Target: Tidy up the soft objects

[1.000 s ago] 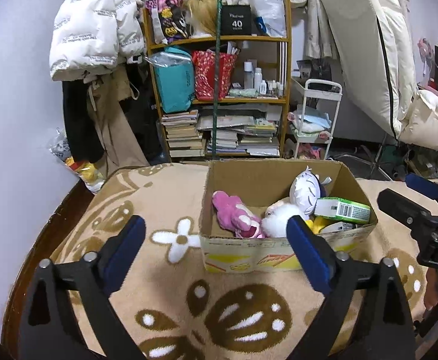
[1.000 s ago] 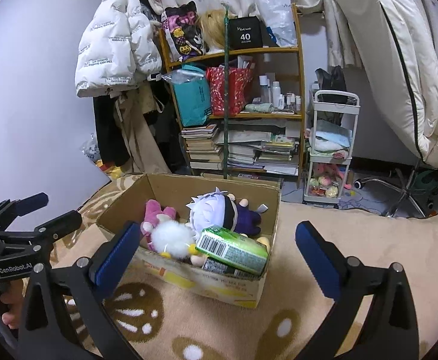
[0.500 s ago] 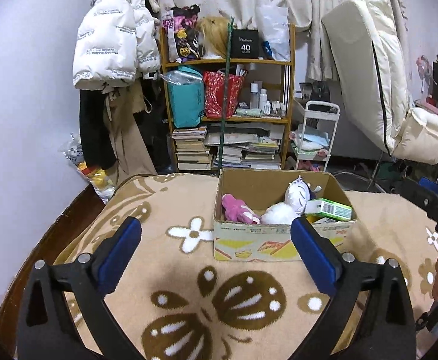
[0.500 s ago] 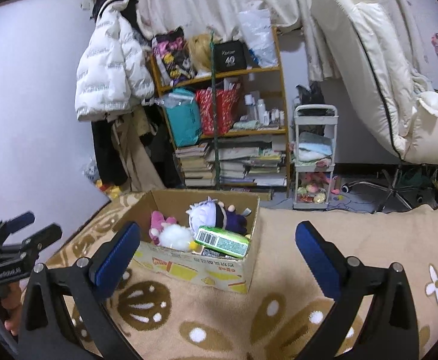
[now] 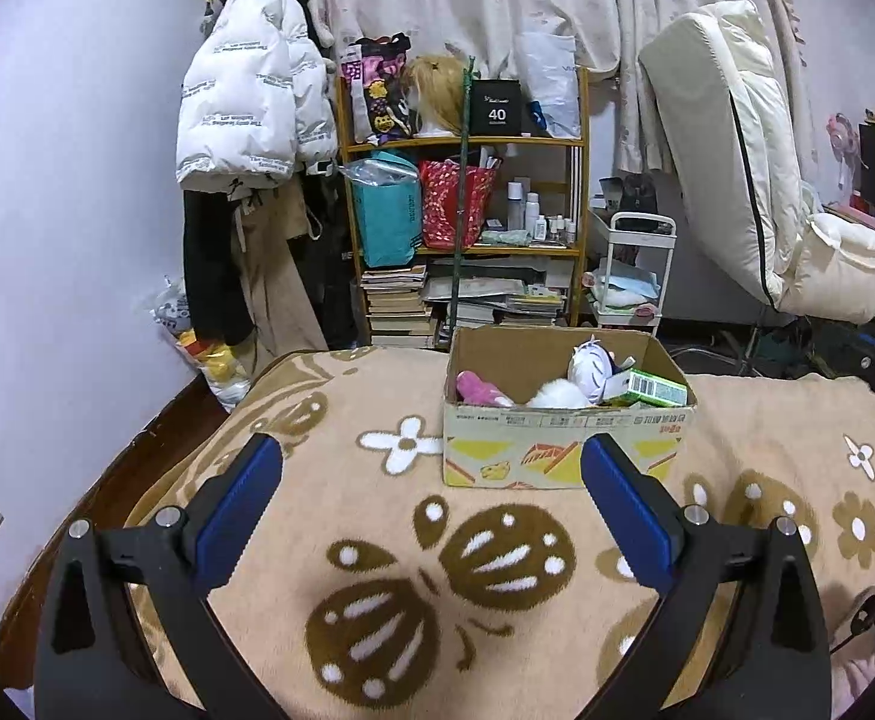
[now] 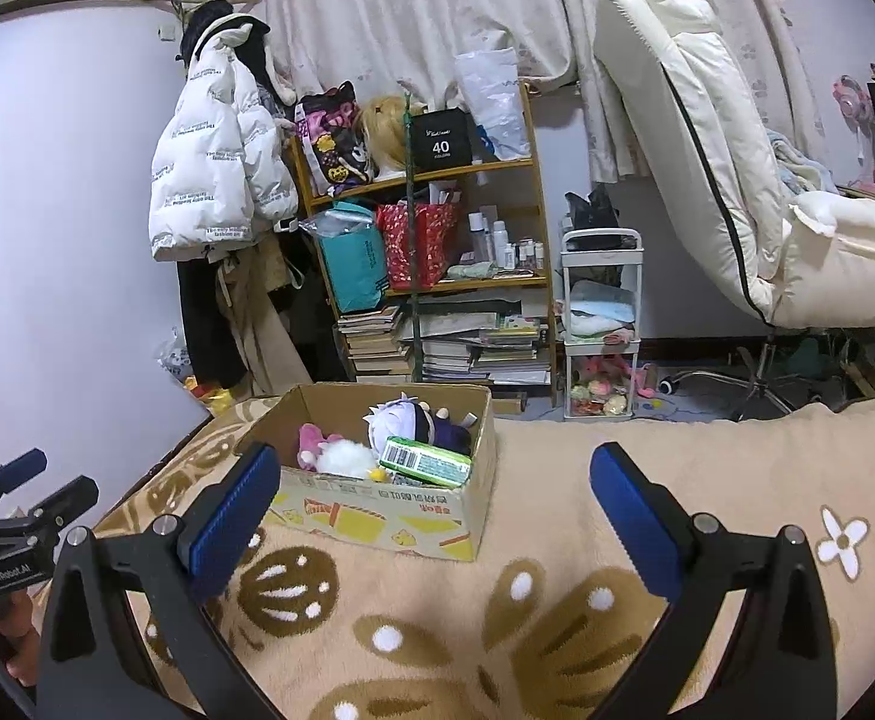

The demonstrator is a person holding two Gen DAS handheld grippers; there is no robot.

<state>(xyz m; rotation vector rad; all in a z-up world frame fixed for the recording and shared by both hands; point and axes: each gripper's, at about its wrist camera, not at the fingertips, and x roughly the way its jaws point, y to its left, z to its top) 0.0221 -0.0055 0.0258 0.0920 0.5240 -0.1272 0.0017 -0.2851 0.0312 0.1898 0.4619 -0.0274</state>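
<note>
Two hand-held grippers fill the bottom of both frames, each spread wide with nothing between its blue ribbed pads: left gripper (image 5: 431, 516), right gripper (image 6: 434, 516). Neither touches anything.

Under them: thick beige pile blanket with brown petal shapes and white flowers (image 5: 377, 540), fuzzy, slightly rumpled.

Mid-frame, centre of the left view, centre-left of the right view: open brown corrugated cardboard box with yellow print on its front (image 5: 563, 456), flaps open, standing on the blanket. Well apart from both grippers.

Inside the box, the soft things: pink plush toy (image 6: 311, 444) at left, white fluffy plush ball (image 6: 347, 457) beside it, white-haired doll in dark purple clothes (image 6: 413, 423) behind. Crinkly green plastic-wrapped pack with a barcode (image 6: 426, 461) lies tilted on top at the right, leaning toward the rim.

Risks, as judged:
- Plush compresses; a shallow pinch could slip off the fur.
- Green pack sits loose on the pile; reaching beneath may tip it over the rim.
- Light box on soft pile may skid or tilt if a jaw pushes its wall.

Far: wooden shelf stacked with books and bags (image 5: 473, 228), white puffer jacket (image 5: 245, 96) upper left, cream padded recliner chair (image 6: 737, 180) upper right.
</note>
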